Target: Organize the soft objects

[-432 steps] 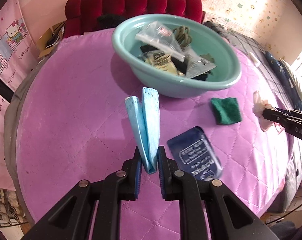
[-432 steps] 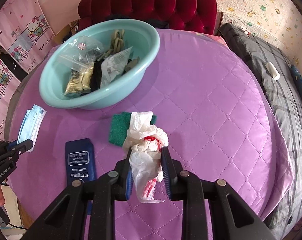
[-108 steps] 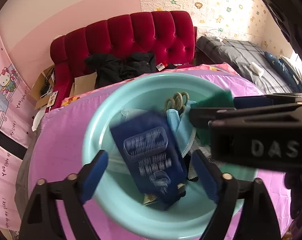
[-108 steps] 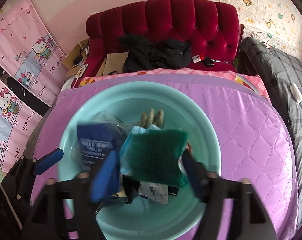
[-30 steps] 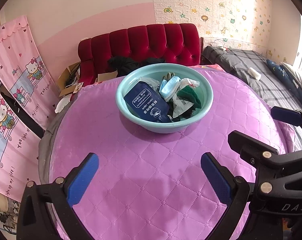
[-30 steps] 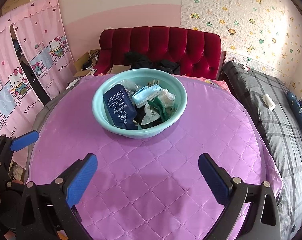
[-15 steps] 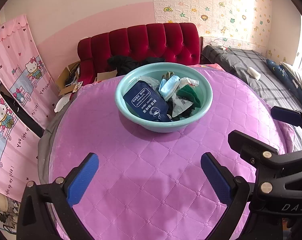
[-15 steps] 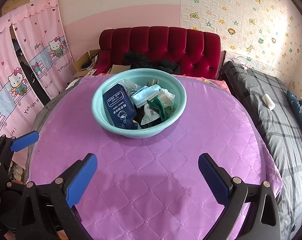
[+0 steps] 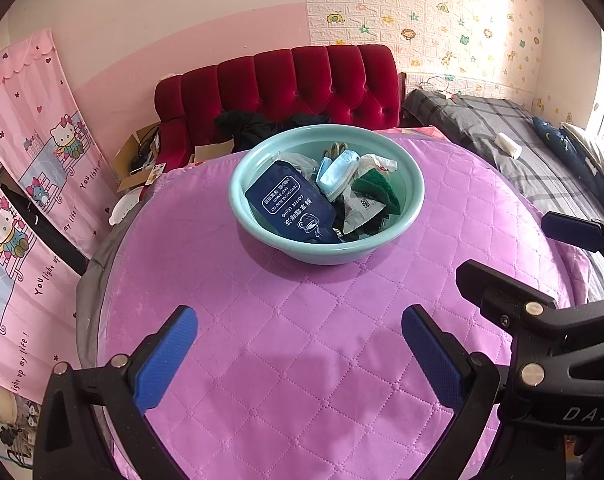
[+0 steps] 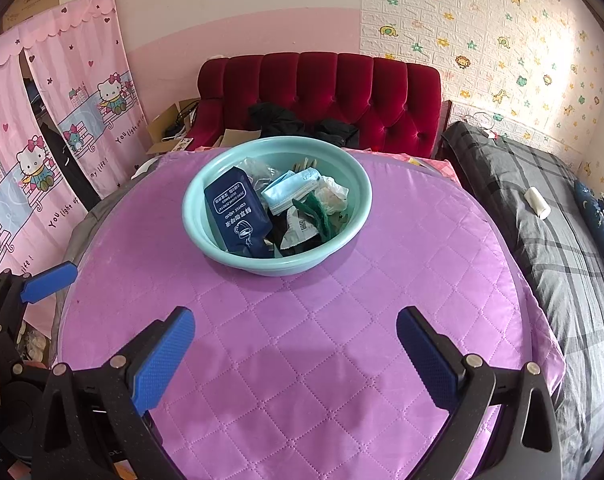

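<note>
Both my left hand-held gripper and right hand-held gripper gape empty; I'd pinch the limp, light blue pouch in the basin by its edge.

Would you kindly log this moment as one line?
left gripper: open, empty | right gripper: open, empty | pouch, mask, sponge: in basin

The blue face mask, white plastic bag, green sponge and dark blue coffee pouch, earlier on the purple surface or clamped, now lie in the teal basin. The left gripper and right gripper, then closed on items, gape empty, pulled back from the basin.
</note>
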Demonstrator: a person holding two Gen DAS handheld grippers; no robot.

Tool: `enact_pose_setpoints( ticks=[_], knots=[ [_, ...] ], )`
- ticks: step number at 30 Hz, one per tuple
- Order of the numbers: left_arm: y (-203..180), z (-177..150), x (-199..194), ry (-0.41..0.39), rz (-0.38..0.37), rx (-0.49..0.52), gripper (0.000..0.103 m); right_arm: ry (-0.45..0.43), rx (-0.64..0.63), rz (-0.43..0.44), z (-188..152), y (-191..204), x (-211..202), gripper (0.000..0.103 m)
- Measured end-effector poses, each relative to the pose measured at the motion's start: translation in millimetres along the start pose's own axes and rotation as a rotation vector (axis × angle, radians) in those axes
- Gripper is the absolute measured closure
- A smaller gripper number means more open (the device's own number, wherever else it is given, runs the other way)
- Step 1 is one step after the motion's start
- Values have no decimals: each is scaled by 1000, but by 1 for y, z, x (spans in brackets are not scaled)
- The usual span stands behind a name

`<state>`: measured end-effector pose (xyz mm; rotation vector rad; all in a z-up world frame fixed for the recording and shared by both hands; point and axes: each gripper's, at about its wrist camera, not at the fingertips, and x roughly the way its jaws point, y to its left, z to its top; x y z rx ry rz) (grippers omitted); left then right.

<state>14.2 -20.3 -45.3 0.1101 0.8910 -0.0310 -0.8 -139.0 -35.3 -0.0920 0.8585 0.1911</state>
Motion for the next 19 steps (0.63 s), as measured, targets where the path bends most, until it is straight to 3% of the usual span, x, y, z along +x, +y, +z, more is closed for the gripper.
enact_pose_setpoints(
  ticks=[19],
  knots=[
    [-7,-1,2,8,2,0,0,1,9,8,0,-10,1,0]
  ],
)
